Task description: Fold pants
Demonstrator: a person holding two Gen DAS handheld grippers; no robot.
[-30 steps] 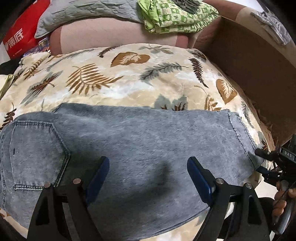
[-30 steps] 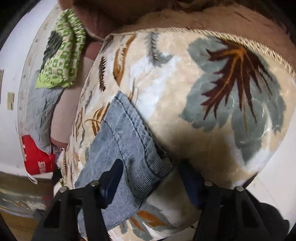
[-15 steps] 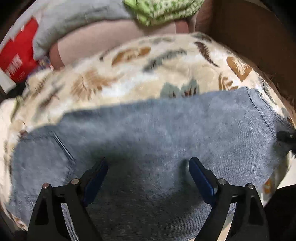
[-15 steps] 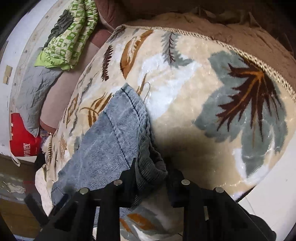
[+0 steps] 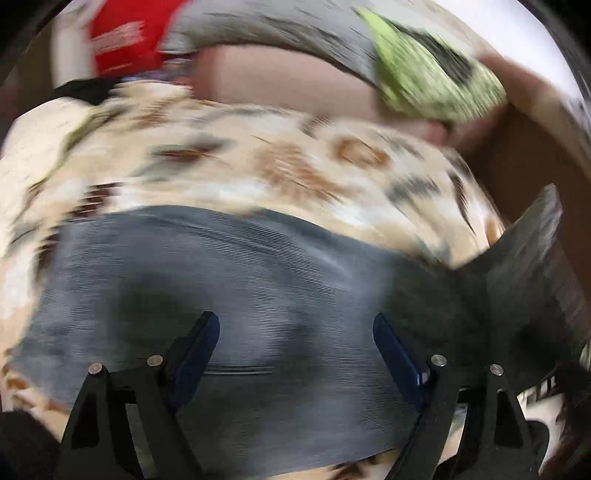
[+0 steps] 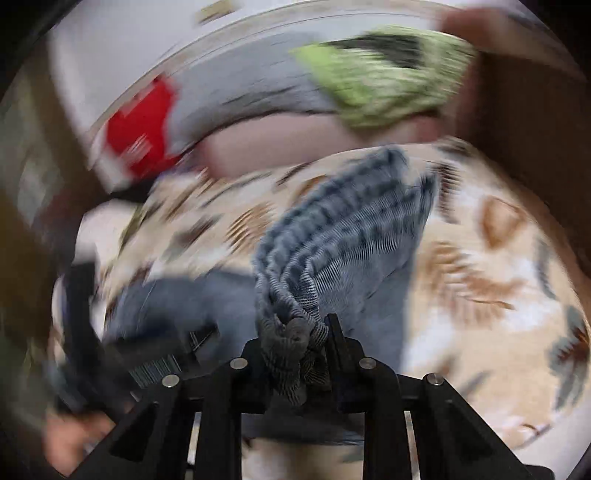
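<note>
Grey-blue denim pants (image 5: 258, 266) lie across a cream leaf-print blanket (image 5: 221, 166). My left gripper (image 5: 293, 321) hovers over their middle with its jaws wide, closing slightly, and nothing between the pads. In the left wrist view the leg end (image 5: 528, 251) rises off the blanket at the right. My right gripper (image 6: 295, 332) is shut on that bunched leg hem (image 6: 332, 240), which hangs lifted above the blanket (image 6: 480, 277). Both views are motion-blurred.
A green patterned cloth (image 5: 436, 74), a grey quilted cloth (image 5: 277, 26) and a red bag (image 5: 125, 33) sit at the back on a pinkish sofa cushion (image 5: 277, 77). A brown sofa arm (image 5: 535, 155) bounds the right side.
My right gripper closed on the pants leg hem, lifted it off the blanket and rolled as it swung inward. My left gripper drifted across the pants, staying wide.
</note>
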